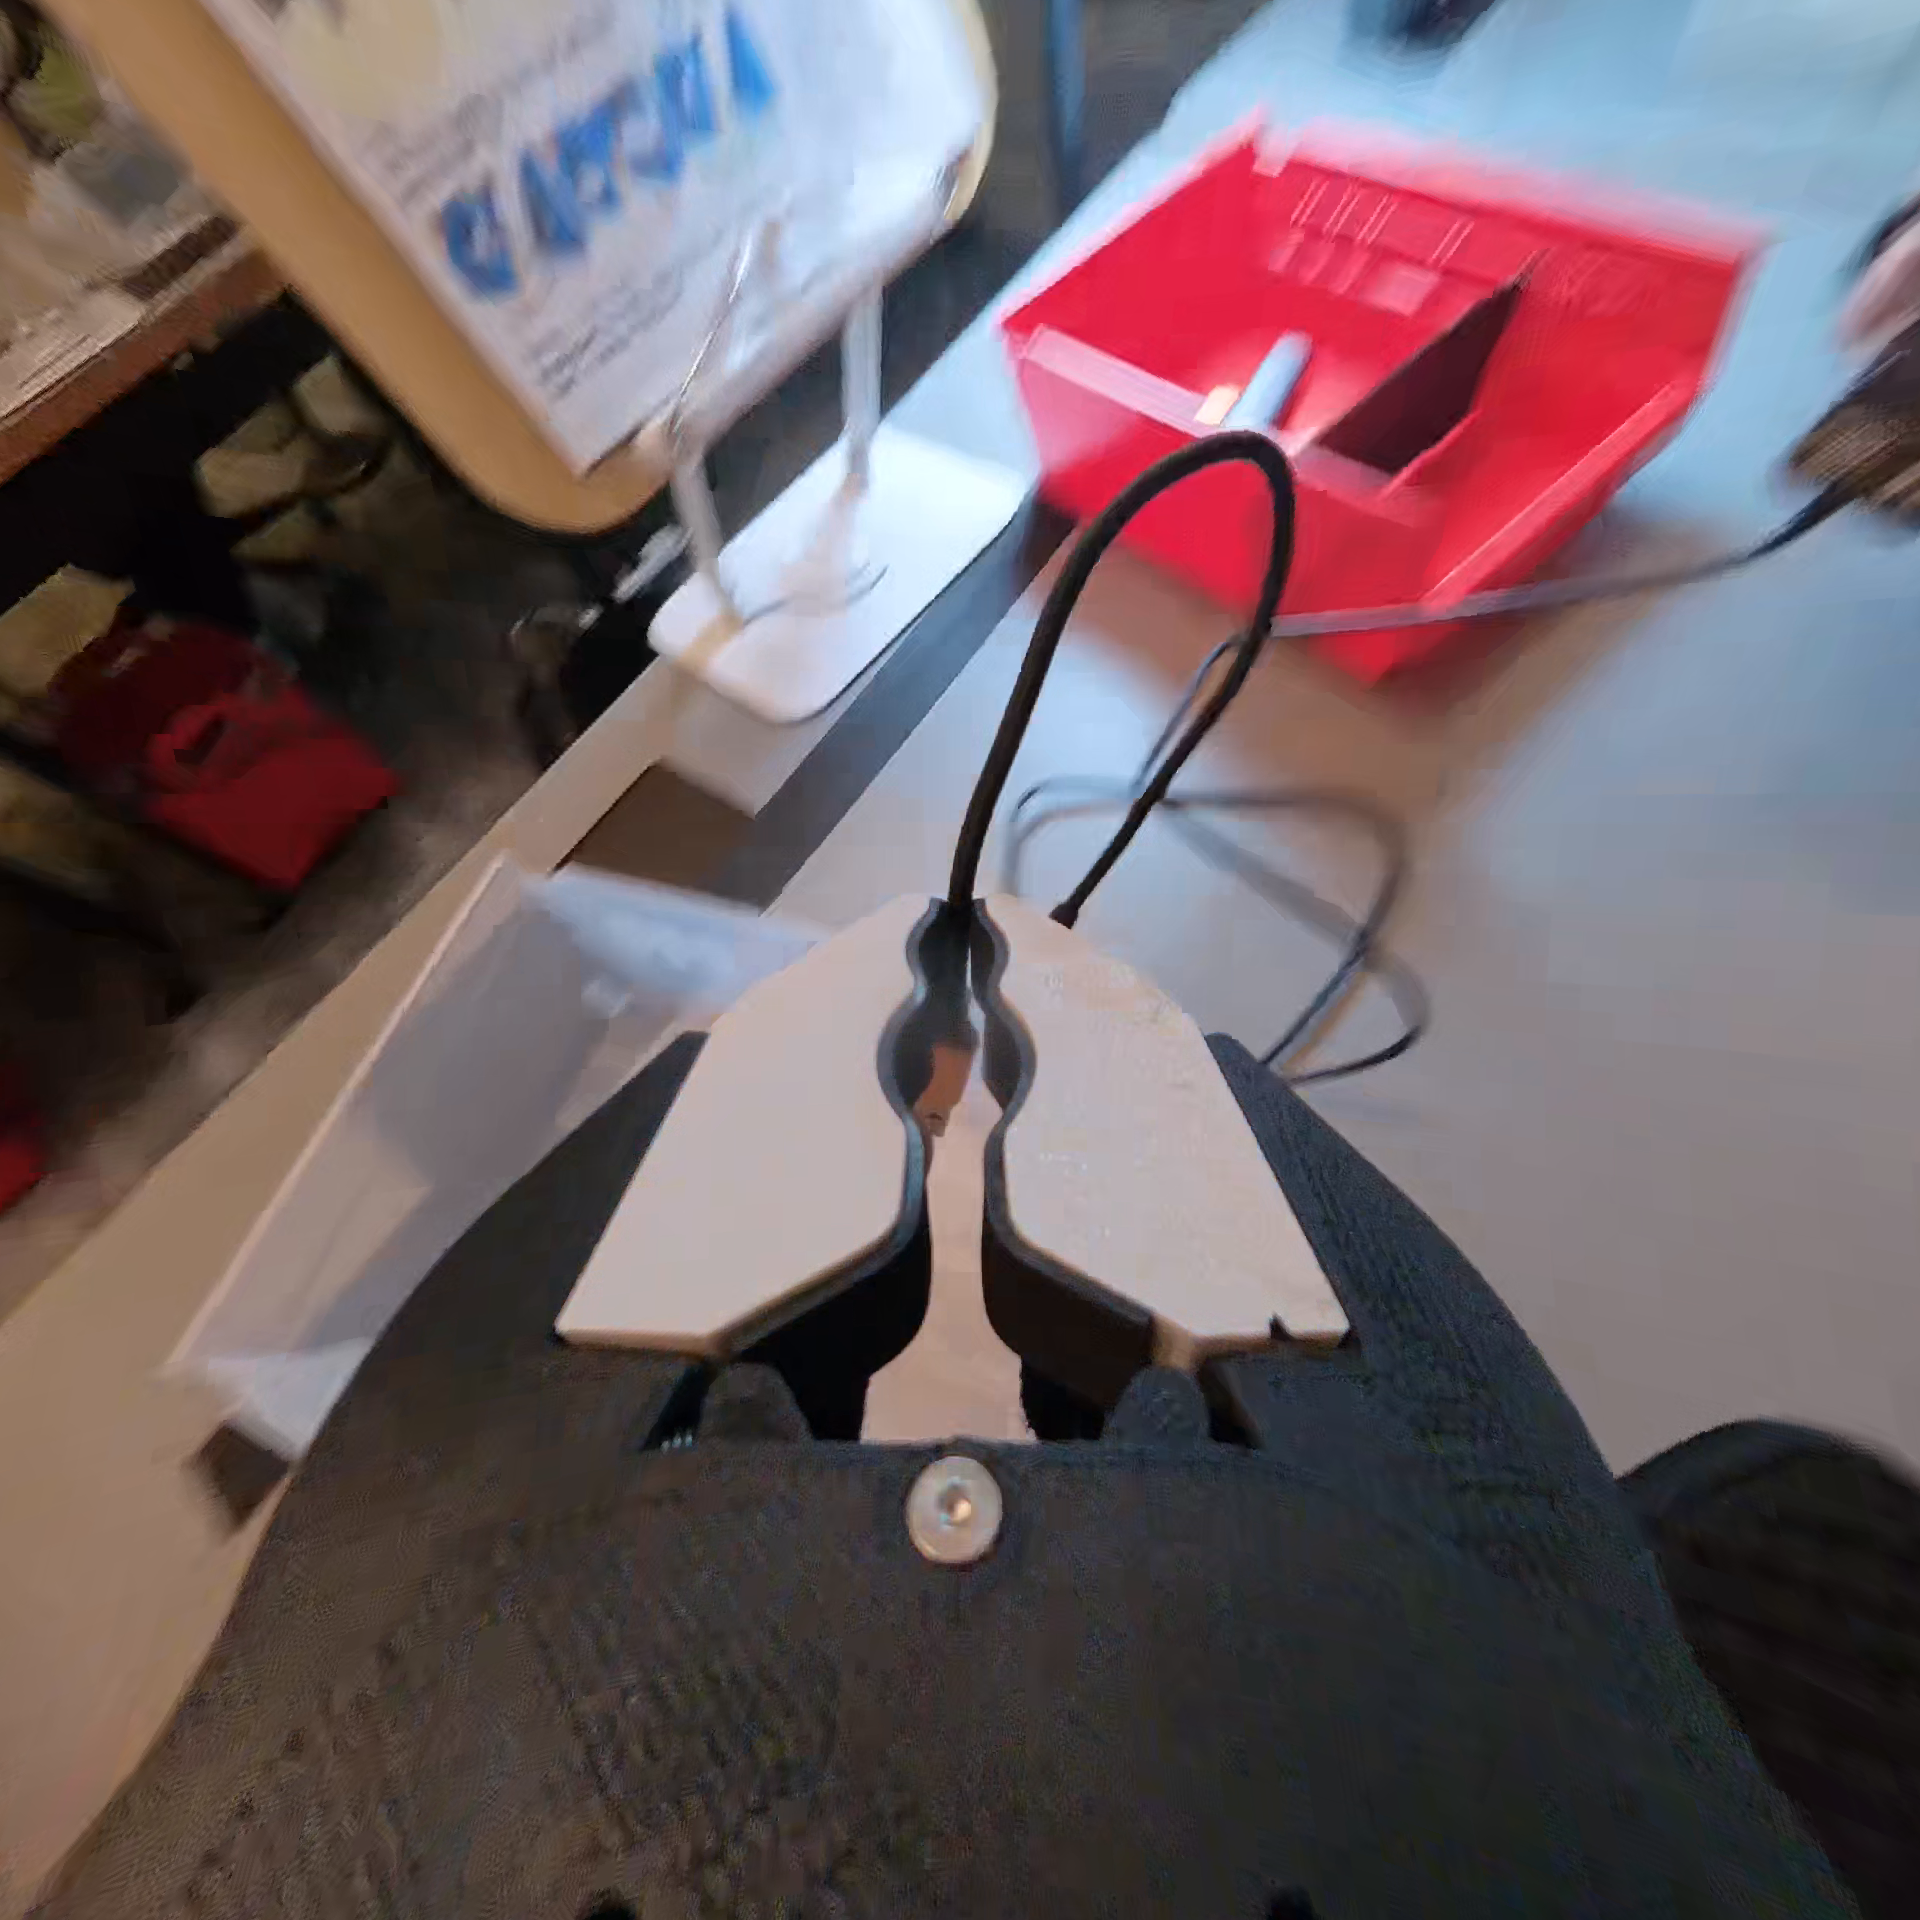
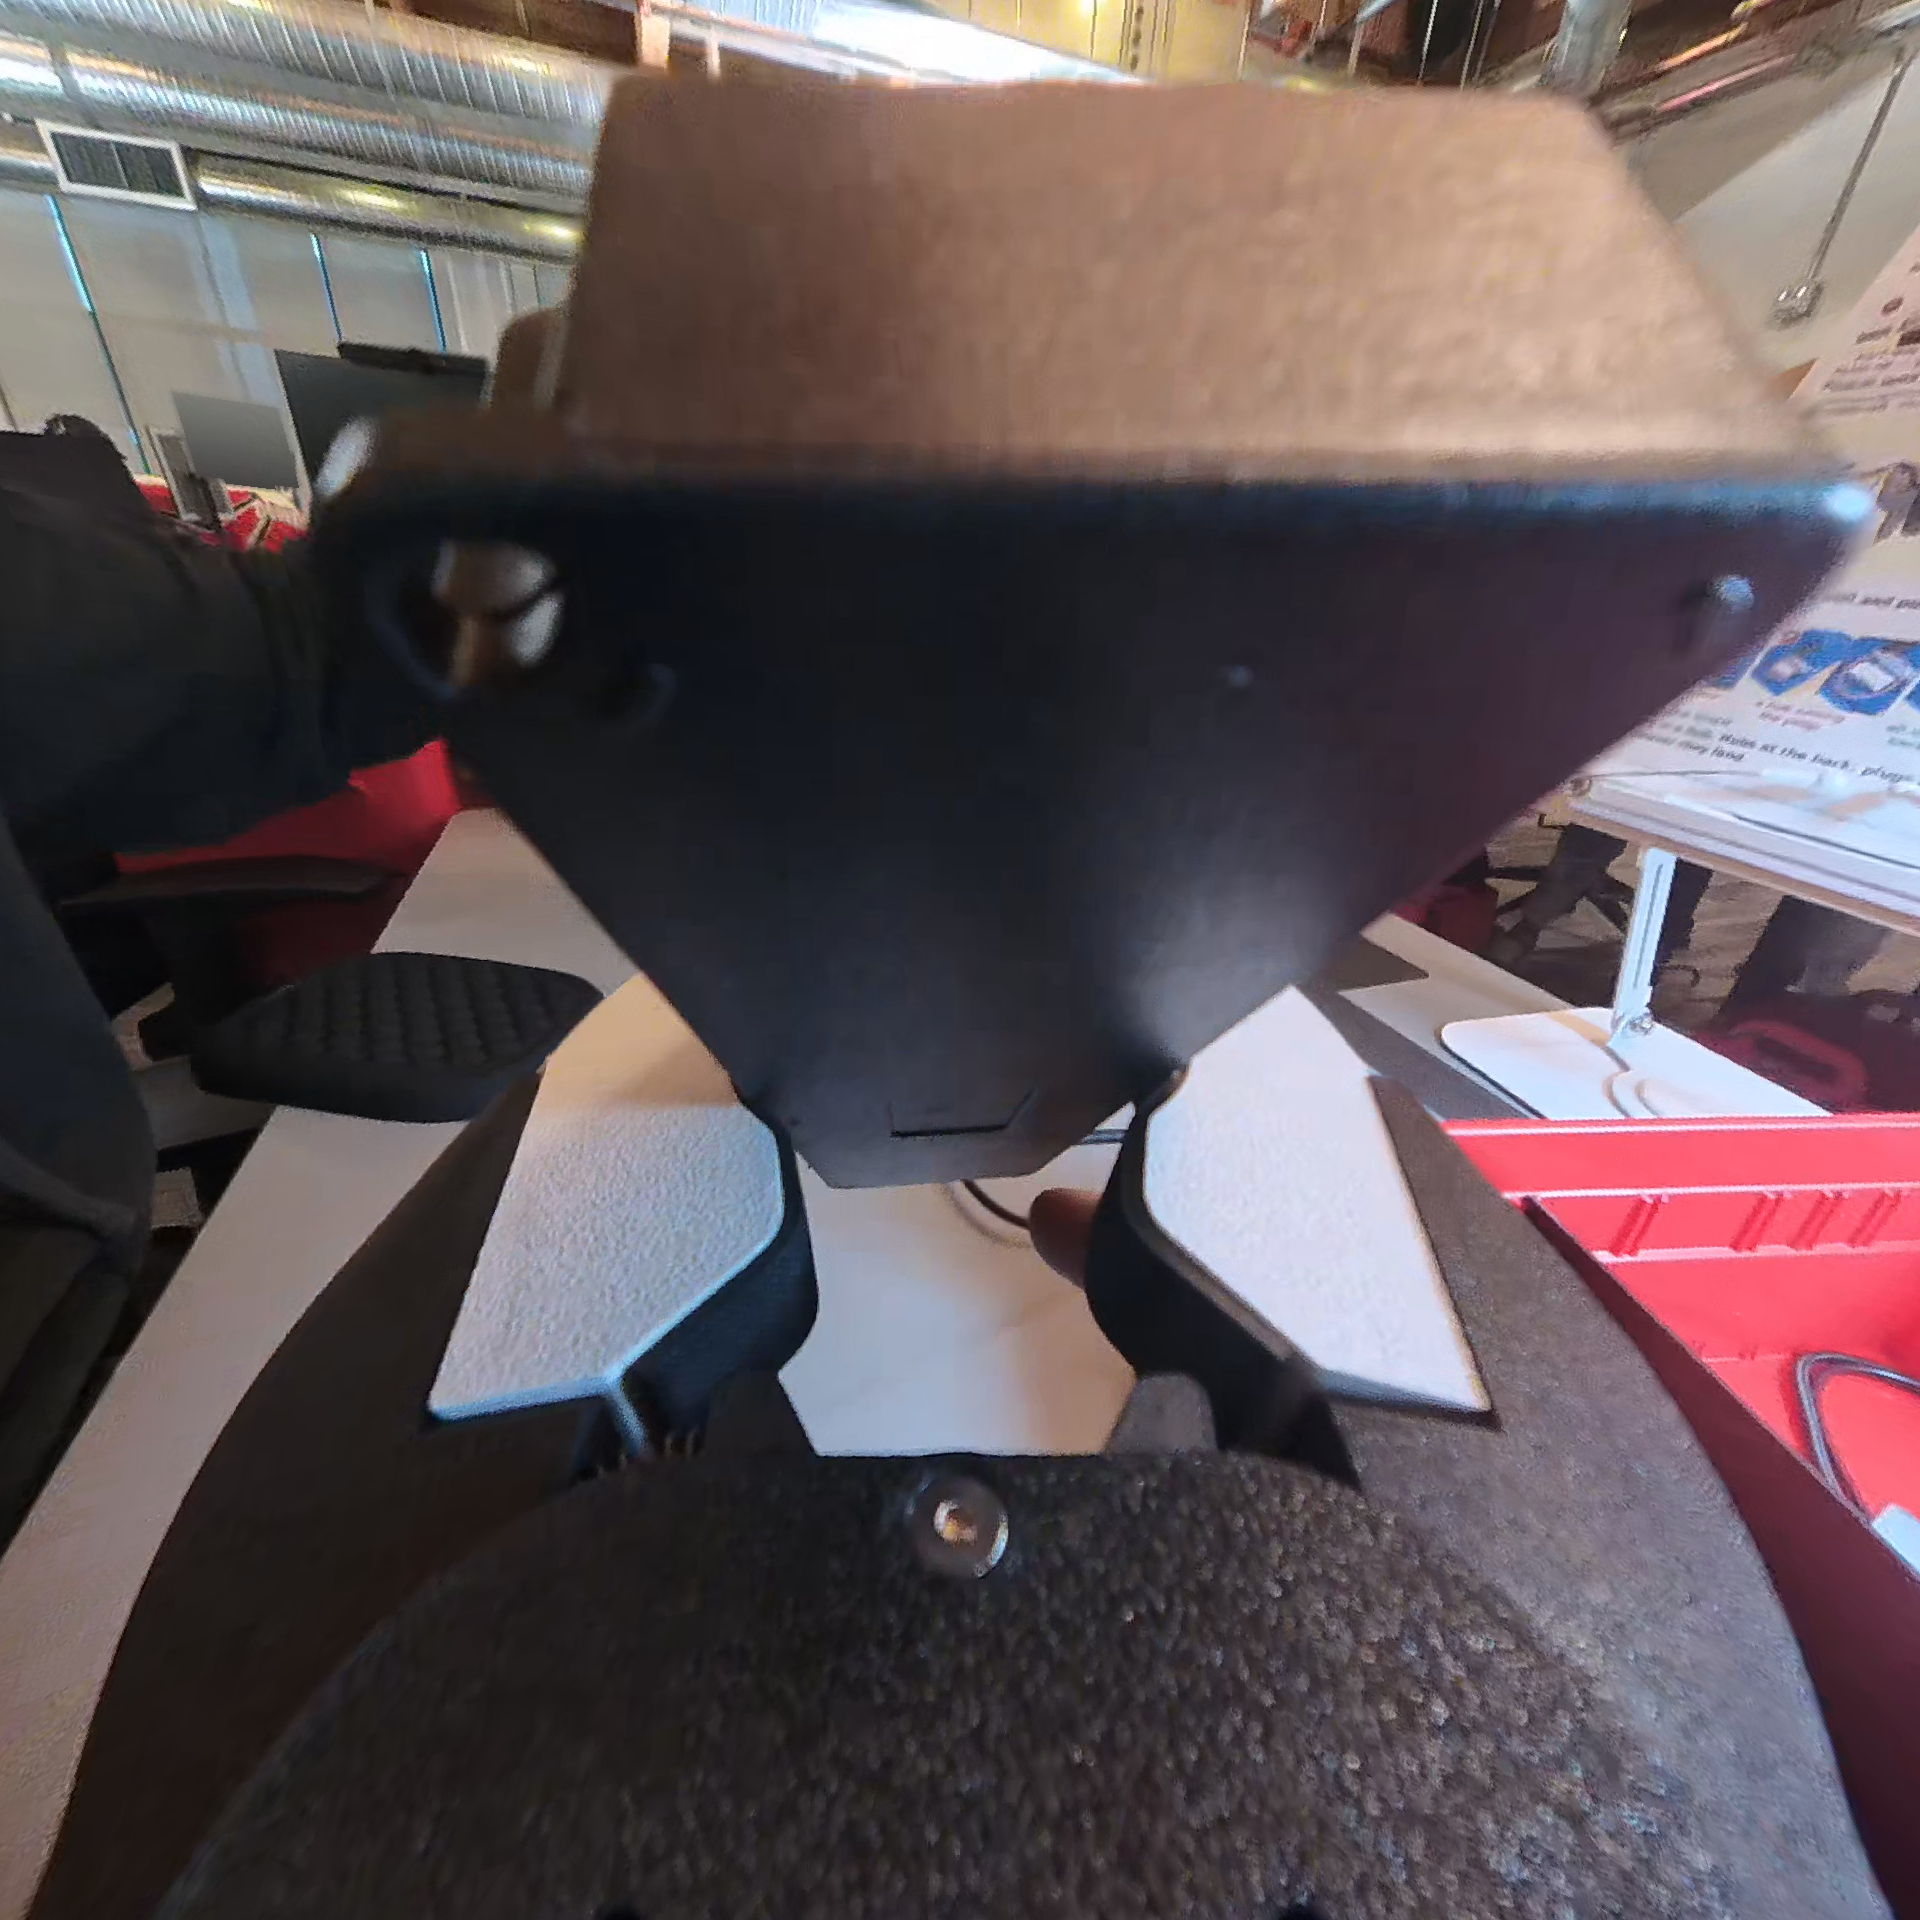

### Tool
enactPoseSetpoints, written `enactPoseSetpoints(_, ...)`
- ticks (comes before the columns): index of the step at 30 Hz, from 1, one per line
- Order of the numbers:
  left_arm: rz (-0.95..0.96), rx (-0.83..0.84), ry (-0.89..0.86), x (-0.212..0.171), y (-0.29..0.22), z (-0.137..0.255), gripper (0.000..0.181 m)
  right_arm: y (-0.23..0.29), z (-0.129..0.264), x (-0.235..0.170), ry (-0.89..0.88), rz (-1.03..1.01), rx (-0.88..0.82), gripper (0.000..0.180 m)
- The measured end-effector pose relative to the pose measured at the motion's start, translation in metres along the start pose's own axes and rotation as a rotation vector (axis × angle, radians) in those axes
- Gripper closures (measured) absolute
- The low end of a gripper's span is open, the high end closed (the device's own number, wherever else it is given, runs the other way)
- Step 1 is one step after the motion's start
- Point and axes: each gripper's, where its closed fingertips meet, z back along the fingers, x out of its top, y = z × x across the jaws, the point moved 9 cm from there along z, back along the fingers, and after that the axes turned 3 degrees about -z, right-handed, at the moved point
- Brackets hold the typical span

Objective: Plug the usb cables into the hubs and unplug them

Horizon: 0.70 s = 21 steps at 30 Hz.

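The left gripper (image 1: 961,935) is filling the foreground of the left wrist view, its two white-faced fingers (image 1: 769,1132) pressing almost together and pinching a black usb cable (image 1: 1049,644) at its plug end. The plug's metal tip is showing in the narrow gap between the pads. From the fingertips the cable is arching up and looping down onto the grey table (image 1: 1558,935), where more of it is lying in loose coils. Behind the loop a red bin (image 1: 1247,499) is sitting on the table with a silvery hub (image 1: 1262,390) lying inside it.

In the right wrist view, the right gripper (image 2: 951,1195) is standing with its fingers (image 2: 623,1236) well apart, gripping nothing; the other gripper's dark body is looming just ahead, blocking most of the view. The red bin's corner is showing at the right.
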Motion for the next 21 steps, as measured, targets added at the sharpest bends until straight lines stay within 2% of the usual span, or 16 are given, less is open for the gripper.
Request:
enactPoseSetpoints(1, 0.039, -0.044, -0.060, 0.005, -0.011, 0.001, 0.177, 0.001, 0.000, 0.001, -0.004, 0.005, -0.003, 0.115)
enactPoseSetpoints(4, 0.193, -0.151, -0.161, -0.001, -0.045, -0.014, 0.177, 0.002, 0.000, 0.001, 0.003, 0.018, -0.017, 0.115)
enactPoseSetpoints(8, 0.494, -0.355, -0.238, -0.030, -0.087, -0.050, 0.177, -0.005, 0.003, -0.005, 0.032, 0.024, -0.058, 0.115)
enactPoseSetpoints(11, 0.625, -0.489, -0.199, -0.051, -0.123, -0.076, 0.177, -0.013, 0.005, -0.011, 0.046, 0.001, -0.083, 0.115)
enactPoseSetpoints(13, 0.664, -0.530, -0.105, -0.064, -0.149, -0.094, 0.177, -0.017, 0.006, -0.015, 0.055, -0.009, -0.093, 0.115)
enactPoseSetpoints(15, 0.685, -0.577, -0.011, -0.073, -0.173, -0.107, 0.176, -0.019, 0.005, -0.018, 0.065, -0.016, -0.098, 0.115)
enactPoseSetpoints(17, 0.667, -0.624, 0.000, -0.074, -0.185, -0.111, 0.173, -0.020, 0.004, -0.020, 0.079, -0.015, -0.106, 0.115)
enactPoseSetpoints(19, 0.551, -0.607, 0.008, -0.071, -0.185, -0.108, 0.166, -0.021, 0.004, -0.021, 0.091, -0.012, -0.115, 0.115)
enactPoseSetpoints(21, 0.360, -0.592, 0.028, -0.066, -0.182, -0.104, 0.166, -0.022, 0.003, -0.022, 0.093, -0.018, -0.117, 0.115)
